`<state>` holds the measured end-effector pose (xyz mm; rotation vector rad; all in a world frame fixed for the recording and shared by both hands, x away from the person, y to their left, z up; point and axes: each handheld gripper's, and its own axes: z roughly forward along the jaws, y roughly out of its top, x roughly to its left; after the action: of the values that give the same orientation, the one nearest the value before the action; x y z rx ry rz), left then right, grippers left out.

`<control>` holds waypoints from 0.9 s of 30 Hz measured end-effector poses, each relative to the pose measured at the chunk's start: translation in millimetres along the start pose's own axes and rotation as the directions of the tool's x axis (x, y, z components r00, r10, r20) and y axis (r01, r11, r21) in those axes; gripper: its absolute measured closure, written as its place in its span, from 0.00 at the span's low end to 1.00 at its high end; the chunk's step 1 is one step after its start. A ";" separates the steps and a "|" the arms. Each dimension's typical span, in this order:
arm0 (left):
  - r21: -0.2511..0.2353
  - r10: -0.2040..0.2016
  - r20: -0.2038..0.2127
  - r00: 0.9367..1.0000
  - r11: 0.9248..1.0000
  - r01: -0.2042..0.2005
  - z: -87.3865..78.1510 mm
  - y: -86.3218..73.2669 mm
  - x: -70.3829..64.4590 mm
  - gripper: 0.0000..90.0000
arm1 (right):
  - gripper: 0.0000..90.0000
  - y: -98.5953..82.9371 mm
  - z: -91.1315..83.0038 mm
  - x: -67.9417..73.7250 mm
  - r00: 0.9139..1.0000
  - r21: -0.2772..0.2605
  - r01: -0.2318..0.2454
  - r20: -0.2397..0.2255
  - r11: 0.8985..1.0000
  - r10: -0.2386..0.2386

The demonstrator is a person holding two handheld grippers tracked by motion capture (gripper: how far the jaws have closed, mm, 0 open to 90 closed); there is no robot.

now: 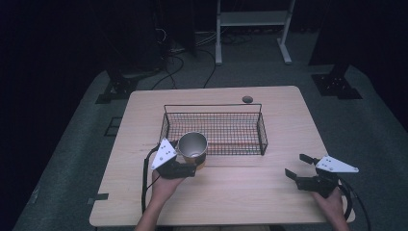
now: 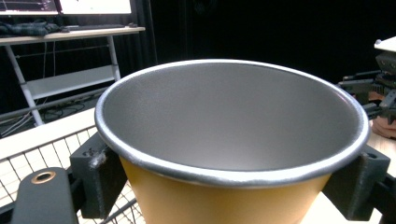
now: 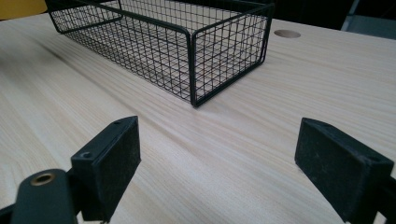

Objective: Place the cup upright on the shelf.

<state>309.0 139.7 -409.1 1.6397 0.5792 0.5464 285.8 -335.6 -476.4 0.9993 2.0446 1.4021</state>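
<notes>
Left gripper view: left hand-held gripper (image 2: 229, 186) pinches cup (image 2: 229, 140), base cut off; right hand-held gripper (image 3: 219, 163) spread.

High view looks down over the whole bench (image 1: 240, 192). Tool views sit low and close; all share the wire basket (image 1: 214, 127).

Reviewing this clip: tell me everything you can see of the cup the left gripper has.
The cup is a tapered cup, wider at the mouth, with a yellow-orange outer wall, a matte grey metallic-looking inside and a rolled silvery rim. It looks empty and sits upright, mouth up. The left gripper has its black jaws pressed against the outer wall just below the rim, one on each side. In the high view it is at the near left corner of the black wire basket, over the wooden table; whether it is lifted cannot be told.
</notes>
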 end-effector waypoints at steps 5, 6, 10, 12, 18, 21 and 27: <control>0.008 0.022 0.006 1.000 1.000 -0.022 4.3 8.3 3.3 0.15 | 0.15 0.1 -0.4 -0.7 1.000 -0.004 -0.009 0.000 1.000 0.009; 0.008 0.028 0.008 1.000 1.000 -0.028 6.5 12.4 5.0 0.15 | 0.15 0.0 -0.4 -0.5 1.000 -0.004 -0.008 0.001 1.000 0.008; 0.004 0.037 0.014 0.999 0.999 -0.037 10.9 20.8 8.6 0.15 | 0.15 0.1 -0.6 -0.9 1.000 -0.006 -0.010 0.003 1.000 0.010; -0.001 0.041 0.015 0.999 0.999 -0.041 13.5 24.9 11.2 0.15 | 0.15 0.1 -0.7 -0.9 1.000 -0.006 -0.010 0.002 1.000 0.010; -0.007 0.030 0.014 0.999 1.000 -0.030 22.7 34.9 22.2 0.15 | 0.15 0.1 -0.8 -1.1 1.000 -0.008 -0.013 0.003 1.000 0.013; -0.011 0.027 0.009 1.000 1.000 -0.027 28.4 38.4 28.3 0.15 | 0.15 0.1 -0.7 -0.6 1.000 -0.006 -0.007 0.003 1.000 0.007; -0.006 0.008 0.010 1.000 1.000 -0.008 39.1 44.6 39.3 0.15 | 0.15 0.1 -1.1 -1.3 1.000 -0.009 -0.015 0.002 1.000 0.015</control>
<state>367.2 130.2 -369.2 1.6389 0.5629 0.5448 285.9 -337.2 -476.0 1.0134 2.0310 1.4158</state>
